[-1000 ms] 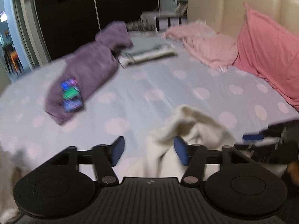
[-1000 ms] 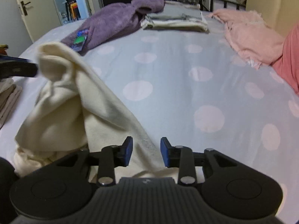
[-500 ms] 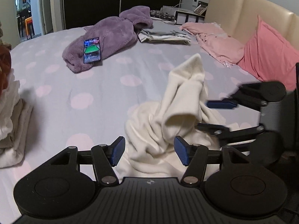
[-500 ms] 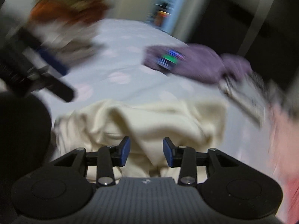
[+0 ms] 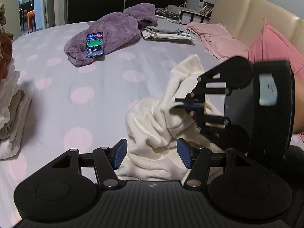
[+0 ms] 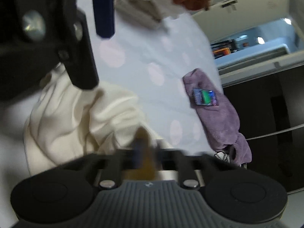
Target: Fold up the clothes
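Note:
A crumpled cream garment (image 5: pixel 152 125) lies on the spotted bed sheet (image 5: pixel 95 95), one fold standing up as a peak. My left gripper (image 5: pixel 152 154) hangs open just over its near edge, cloth lying between the blue pads without being pressed. My right gripper (image 5: pixel 177 103) comes in from the right, rolled onto its side, jaws shut on a fold of the cream garment. In the blurred right wrist view, the right gripper (image 6: pixel 140 152) is closed with the cream garment (image 6: pixel 76 117) bunched in front of it, and a blue left fingertip (image 6: pixel 103 9) shows at the top left.
A purple fleece garment (image 5: pixel 117 32) with a lit phone (image 5: pixel 94 44) on it lies further back. Folded grey clothes (image 5: pixel 167 33), a pink blanket (image 5: pixel 218 39) and a pink pillow (image 5: pixel 273 45) sit by the headboard. A pile of clothes (image 5: pixel 7 98) lies at the left.
The right gripper has rolled onto its side, moved in toward the cream garment and gone from open to shut on a fold. The left gripper settled lower over the garment's near edge, still open.

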The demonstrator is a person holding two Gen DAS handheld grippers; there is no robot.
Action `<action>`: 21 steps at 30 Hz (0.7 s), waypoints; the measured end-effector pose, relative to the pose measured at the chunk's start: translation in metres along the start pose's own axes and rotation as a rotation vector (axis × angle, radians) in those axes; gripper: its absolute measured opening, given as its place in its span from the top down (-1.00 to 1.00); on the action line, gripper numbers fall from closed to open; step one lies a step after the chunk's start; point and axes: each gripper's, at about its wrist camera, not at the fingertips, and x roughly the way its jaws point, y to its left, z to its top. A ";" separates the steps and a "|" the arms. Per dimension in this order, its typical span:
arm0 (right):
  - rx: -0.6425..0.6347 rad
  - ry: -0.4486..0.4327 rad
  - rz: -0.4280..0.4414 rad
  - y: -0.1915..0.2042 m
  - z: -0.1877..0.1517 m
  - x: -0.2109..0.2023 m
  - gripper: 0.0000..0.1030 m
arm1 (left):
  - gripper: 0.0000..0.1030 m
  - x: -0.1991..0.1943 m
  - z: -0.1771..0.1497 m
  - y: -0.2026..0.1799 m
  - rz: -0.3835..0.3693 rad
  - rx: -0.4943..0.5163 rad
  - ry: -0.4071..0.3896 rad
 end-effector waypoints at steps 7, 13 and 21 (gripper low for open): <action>0.442 -0.073 -0.009 -0.091 -0.018 -0.047 0.95 | -0.10 0.004 0.003 -0.010 -0.007 0.032 -0.005; 0.732 -0.194 -0.022 -0.171 -0.036 -0.108 0.95 | -0.10 0.012 0.006 -0.041 -0.049 0.107 -0.048; 0.833 -0.209 -0.067 -0.205 -0.037 -0.145 0.94 | -0.12 0.018 -0.007 -0.098 0.045 0.216 -0.102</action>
